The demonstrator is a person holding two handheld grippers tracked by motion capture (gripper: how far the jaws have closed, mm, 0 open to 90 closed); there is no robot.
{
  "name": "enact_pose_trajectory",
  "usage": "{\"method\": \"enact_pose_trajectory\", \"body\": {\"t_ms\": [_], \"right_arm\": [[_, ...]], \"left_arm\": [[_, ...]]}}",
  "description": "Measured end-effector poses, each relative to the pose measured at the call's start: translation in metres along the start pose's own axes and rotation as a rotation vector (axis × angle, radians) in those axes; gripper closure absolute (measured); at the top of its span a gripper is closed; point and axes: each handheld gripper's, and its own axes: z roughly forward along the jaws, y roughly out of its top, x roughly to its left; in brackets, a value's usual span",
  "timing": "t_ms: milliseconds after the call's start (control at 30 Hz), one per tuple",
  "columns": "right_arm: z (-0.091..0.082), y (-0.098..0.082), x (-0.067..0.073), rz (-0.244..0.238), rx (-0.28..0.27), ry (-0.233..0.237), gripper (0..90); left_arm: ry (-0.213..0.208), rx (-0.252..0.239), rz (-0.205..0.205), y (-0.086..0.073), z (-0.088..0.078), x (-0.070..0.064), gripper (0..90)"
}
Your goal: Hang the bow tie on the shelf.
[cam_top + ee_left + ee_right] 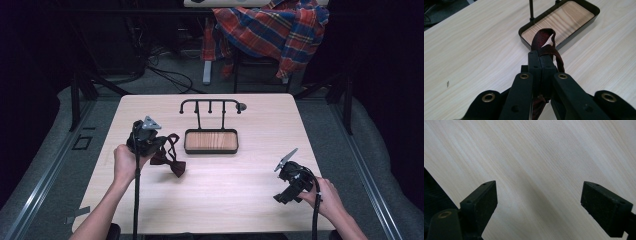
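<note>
Left gripper [541, 62] clamped on dark red bow tie [170, 159] strap, just left of wooden tray [211, 141]. Right gripper [539, 202] jaws wide apart over bare table [240, 190].

lab/studio | black curtains [30, 75] | floor cables [170, 75] | lone table [225, 195]

Dark red bow tie [169, 159], pale wood table [240, 190], red-blue plaid cloth [272, 27].

Under your hands lies a pale, matt wood-grain table [235, 180]. The dark red bow tie [170, 159] looks like satiny cloth with a slight sheen. The black metal-looking tray [587, 5] holds a smooth, striped wooden inlay [560, 20]. Your matt black plastic jaws look finely textured.
</note>
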Motion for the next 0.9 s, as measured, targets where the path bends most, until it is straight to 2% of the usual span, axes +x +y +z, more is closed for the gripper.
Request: {"method": "enact_pose_trajectory", "body": {"t_ms": [100, 200, 300, 400, 533, 900], "right_arm": [[0.001, 0.000, 0.000, 0.005, -0.004, -0.001, 13.7], [-0.001, 0.001, 0.000, -0.017, 0.024, -0.014, 13.7], [-0.001, 0.000, 0.000, -0.007, 0.014, -0.015, 13.8], [0.001, 0.000, 0.001, 0.013, -0.006, 0.003, 13.8], [-0.001, 0.000, 0.000, -0.003, 0.008, -0.008, 13.8], [0.000, 0.000, 0.000, 0.002, 0.009, -0.007, 13.8]], "left_arm": [[-0.007, -0.004, -0.006, 0.002, -0.002, 0.003, 89.5], [-0.010, -0.008, -0.011, 0.006, -0.004, 0.006, 89.5], [-0.012, -0.012, -0.011, 0.010, -0.004, 0.009, 89.4], [-0.013, -0.015, -0.010, 0.012, -0.005, 0.009, 89.4], [-0.012, -0.019, -0.006, 0.016, -0.006, 0.010, 89.4], [-0.020, -0.019, 0.012, 0.034, -0.005, 0.011, 89.5]]}}
